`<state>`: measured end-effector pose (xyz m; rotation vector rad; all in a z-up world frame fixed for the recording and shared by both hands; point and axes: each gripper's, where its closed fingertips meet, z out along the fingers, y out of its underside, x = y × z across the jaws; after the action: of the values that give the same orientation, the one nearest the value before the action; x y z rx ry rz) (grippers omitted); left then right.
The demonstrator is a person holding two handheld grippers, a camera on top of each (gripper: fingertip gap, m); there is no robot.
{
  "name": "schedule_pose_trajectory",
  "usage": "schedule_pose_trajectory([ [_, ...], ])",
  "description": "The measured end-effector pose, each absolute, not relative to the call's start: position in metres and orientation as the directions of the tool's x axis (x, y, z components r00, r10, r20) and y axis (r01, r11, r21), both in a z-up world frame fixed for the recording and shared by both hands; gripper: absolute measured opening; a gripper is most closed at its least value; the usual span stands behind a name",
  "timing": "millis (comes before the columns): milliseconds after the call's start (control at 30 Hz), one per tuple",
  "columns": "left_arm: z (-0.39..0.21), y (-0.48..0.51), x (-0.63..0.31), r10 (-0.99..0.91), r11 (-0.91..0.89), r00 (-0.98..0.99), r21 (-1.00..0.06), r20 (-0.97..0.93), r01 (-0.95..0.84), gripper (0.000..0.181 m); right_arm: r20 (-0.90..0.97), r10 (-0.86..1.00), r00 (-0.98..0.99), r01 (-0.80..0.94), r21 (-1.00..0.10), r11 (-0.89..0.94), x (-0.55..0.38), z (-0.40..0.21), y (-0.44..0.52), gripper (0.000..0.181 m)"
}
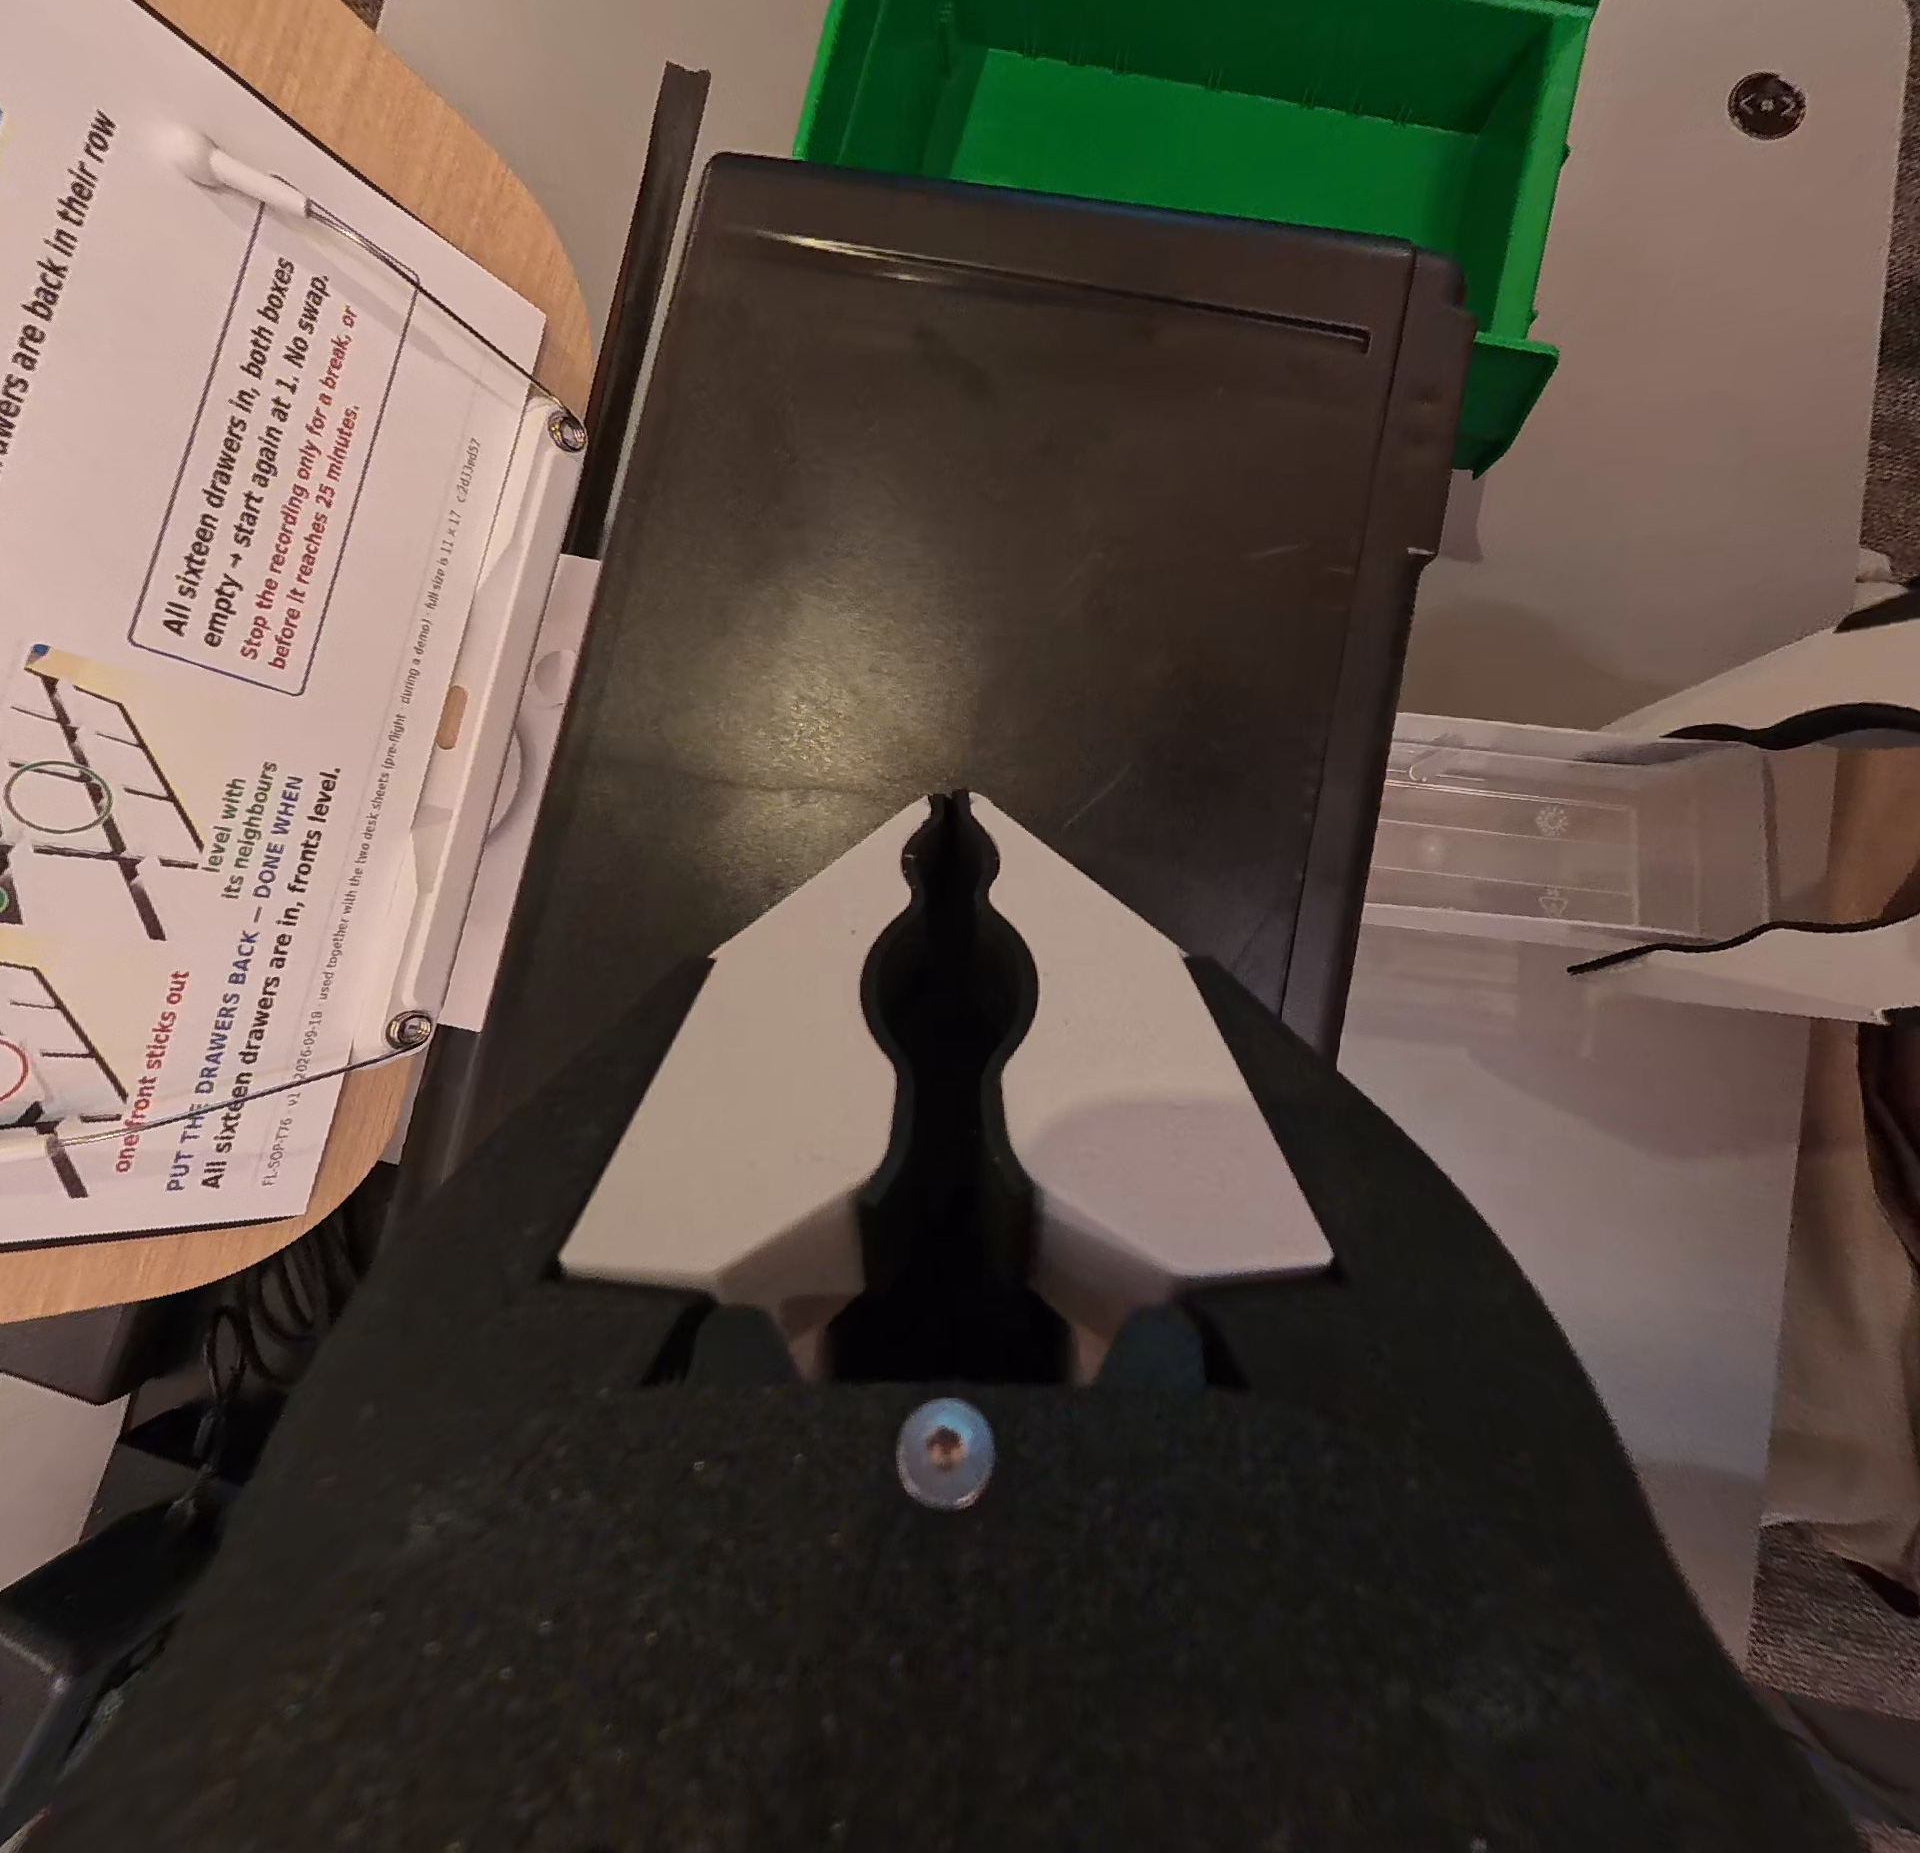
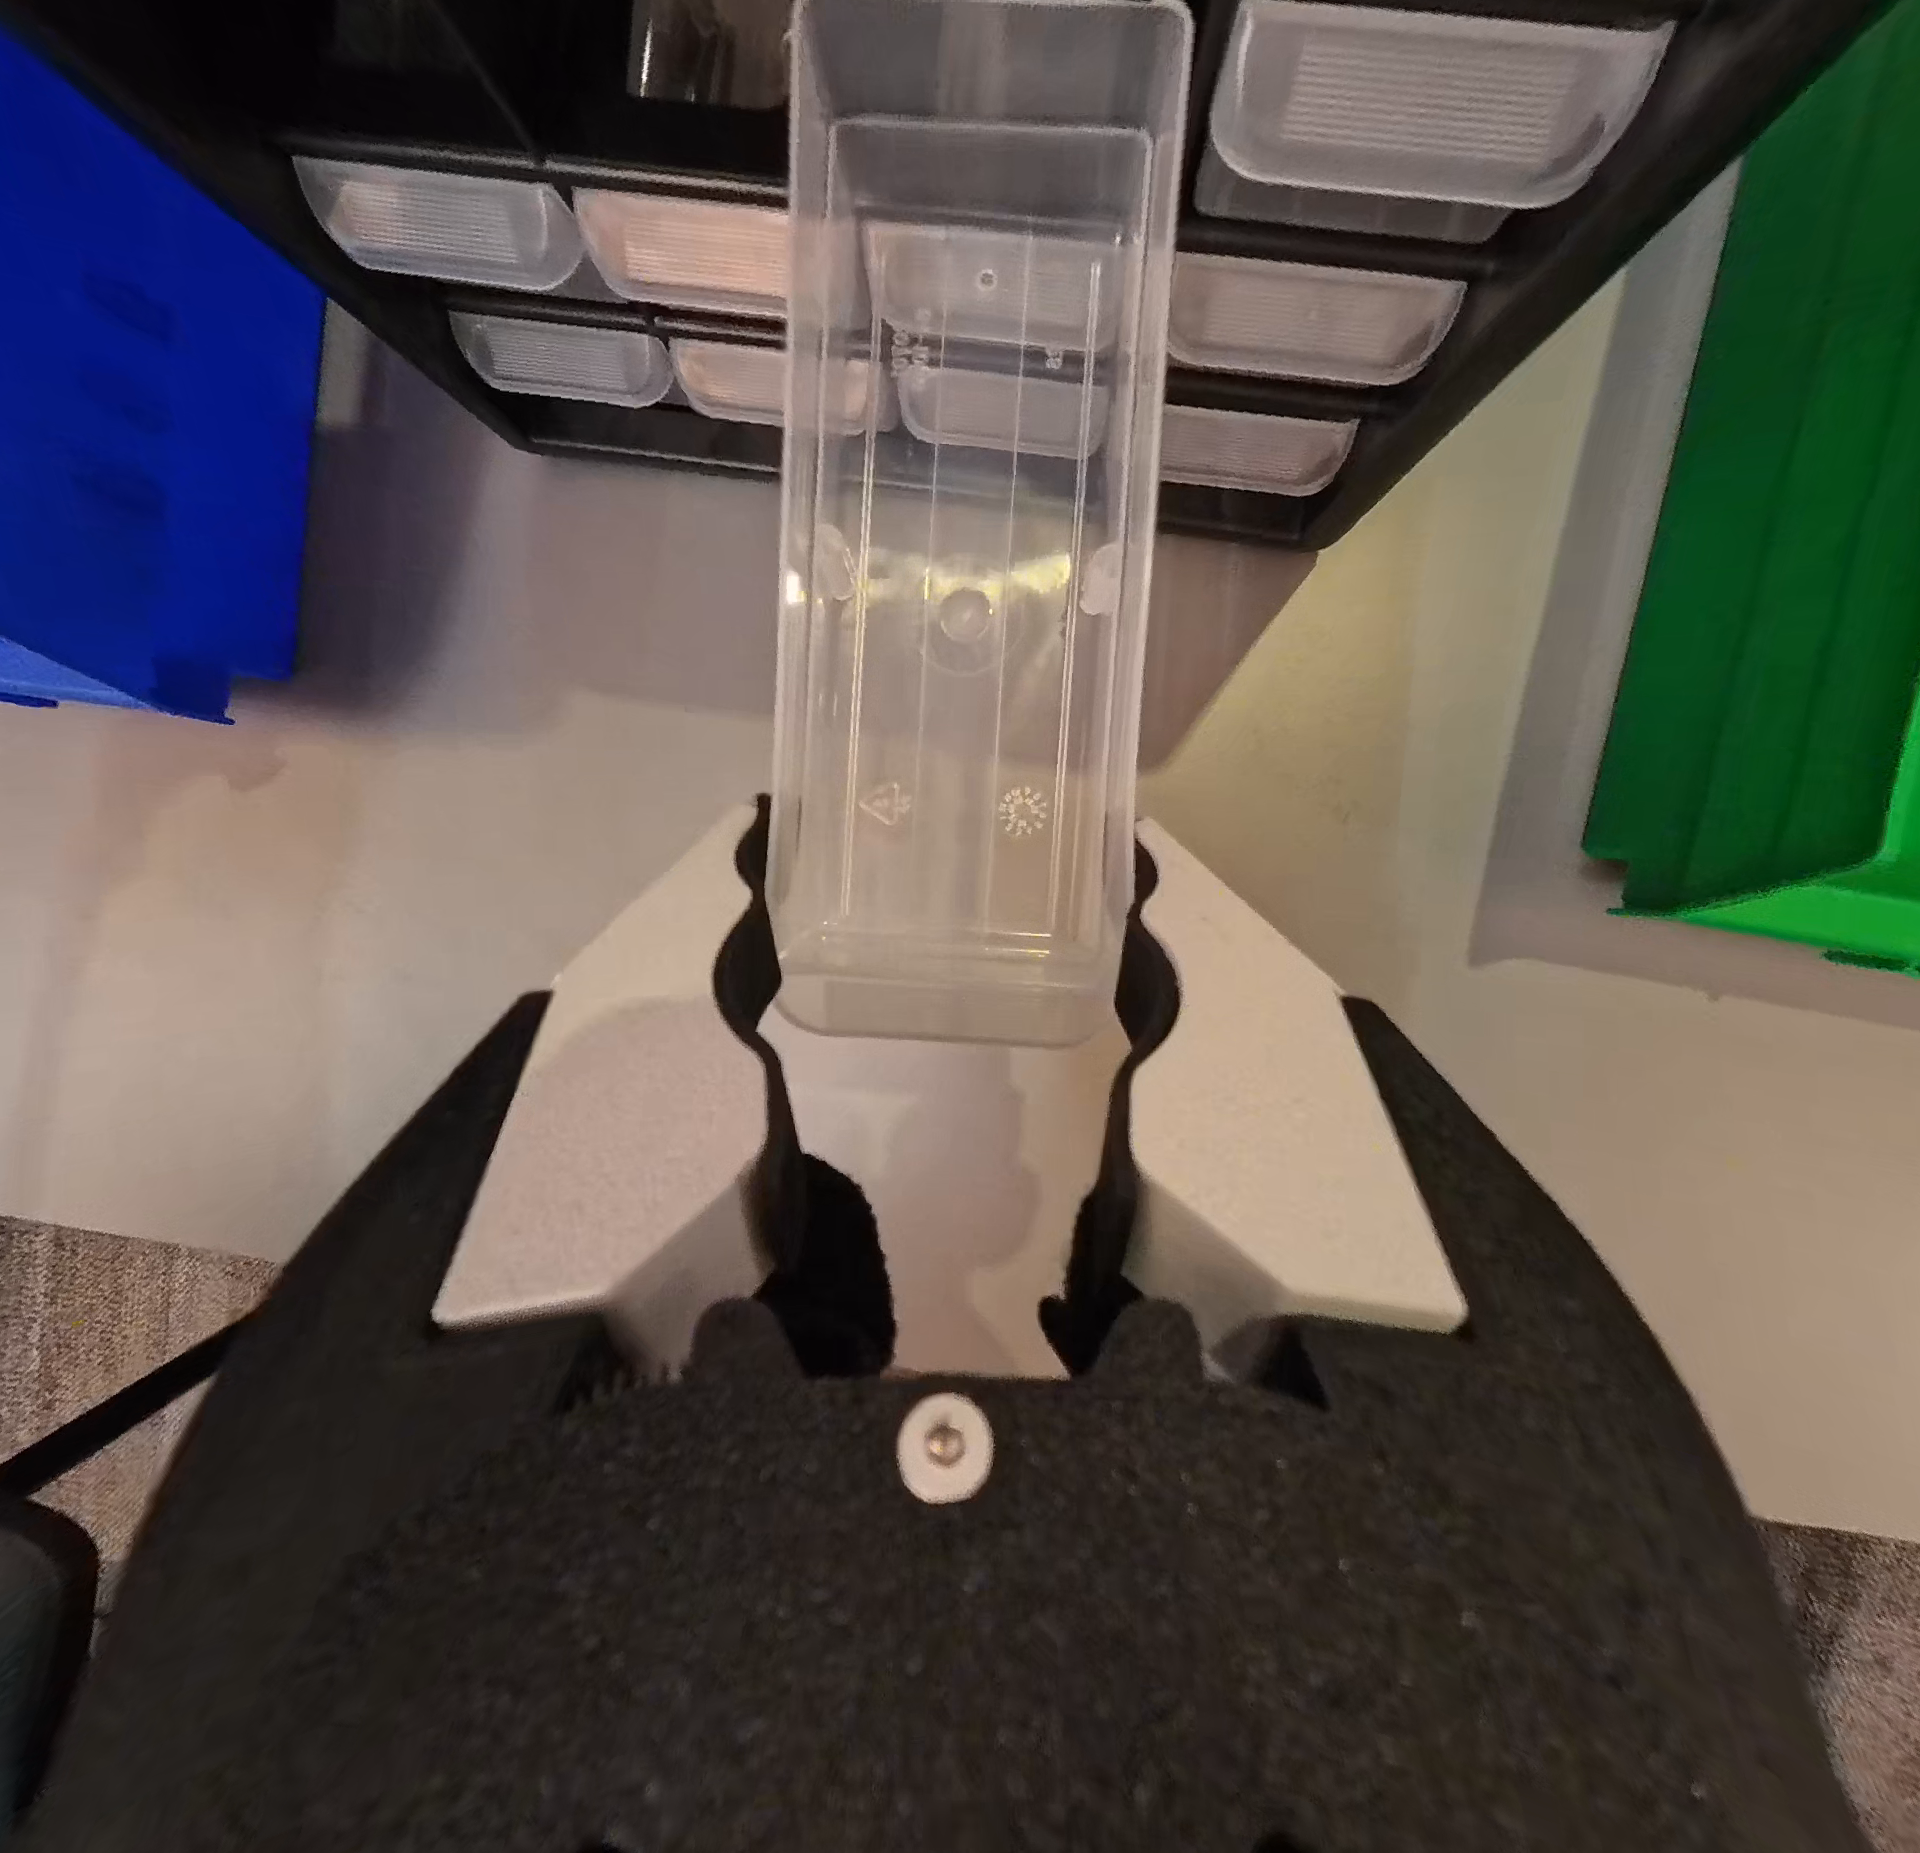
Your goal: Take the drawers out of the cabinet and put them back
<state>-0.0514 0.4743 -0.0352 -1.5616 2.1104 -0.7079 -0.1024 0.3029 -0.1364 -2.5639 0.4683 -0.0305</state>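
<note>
The black cabinet (image 2: 1455,234) stands on a white table, with several clear drawers in its slots and open slots in the top row. My right gripper (image 2: 945,868) is shut on a clear drawer (image 2: 977,515), holding its near end; the drawer's far end reaches the cabinet's top row. In the left wrist view the cabinet's black top (image 1: 987,556) fills the middle. My left gripper (image 1: 951,806) is shut and empty, its tips over the cabinet top. The right gripper with the clear drawer (image 1: 1507,837) shows at the right edge there.
A green bin (image 1: 1195,110) stands behind the cabinet in the left wrist view and at the right (image 2: 1787,556) in the right wrist view. A blue bin (image 2: 135,401) stands left of the cabinet. An instruction sheet (image 1: 208,608) lies on a wooden board at left.
</note>
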Motion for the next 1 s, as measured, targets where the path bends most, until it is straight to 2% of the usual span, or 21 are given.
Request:
schedule_pose_trajectory([
  [233, -0.035, 0.474, -0.051, -0.957, 0.252, -0.285, -0.604, -0.042, -0.756, 0.0, -0.082, -0.33, 0.941, -0.33, -0.45, -0.83, -0.102, -0.127, 0.303, 0.064],
  [433, -0.035, 0.474, -0.051, -0.959, 0.242, -0.281, -0.609, -0.032, -0.755, 0.0, -0.074, -0.347, 0.935, -0.338, -0.482, -0.808, -0.098, -0.126, 0.311, 0.064],
  [733, -0.035, 0.474, -0.051, -0.96, 0.238, -0.278, -0.617, -0.032, -0.75, 0.0, -0.035, -0.402, 0.915, -0.346, -0.579, -0.738, -0.082, -0.137, 0.347, 0.065],
  [900, -0.035, 0.474, -0.051, -0.96, 0.237, -0.279, -0.619, -0.03, -0.749, 0.0, -0.059, -0.412, 0.909, -0.33, -0.704, -0.629, -0.072, -0.126, 0.38, 0.066],
  [933, -0.035, 0.474, -0.051, -0.96, 0.236, -0.279, -0.619, -0.028, -0.749, 0.0, -0.085, -0.399, 0.913, -0.332, -0.723, -0.606, -0.074, -0.126, 0.384, 0.068],
  [1000, -0.035, 0.474, -0.051, -0.96, 0.235, -0.28, -0.619, -0.026, -0.749, 0.0, -0.128, -0.343, 0.931, -0.314, -0.759, -0.57, -0.083, -0.12, 0.388, 0.086],
])
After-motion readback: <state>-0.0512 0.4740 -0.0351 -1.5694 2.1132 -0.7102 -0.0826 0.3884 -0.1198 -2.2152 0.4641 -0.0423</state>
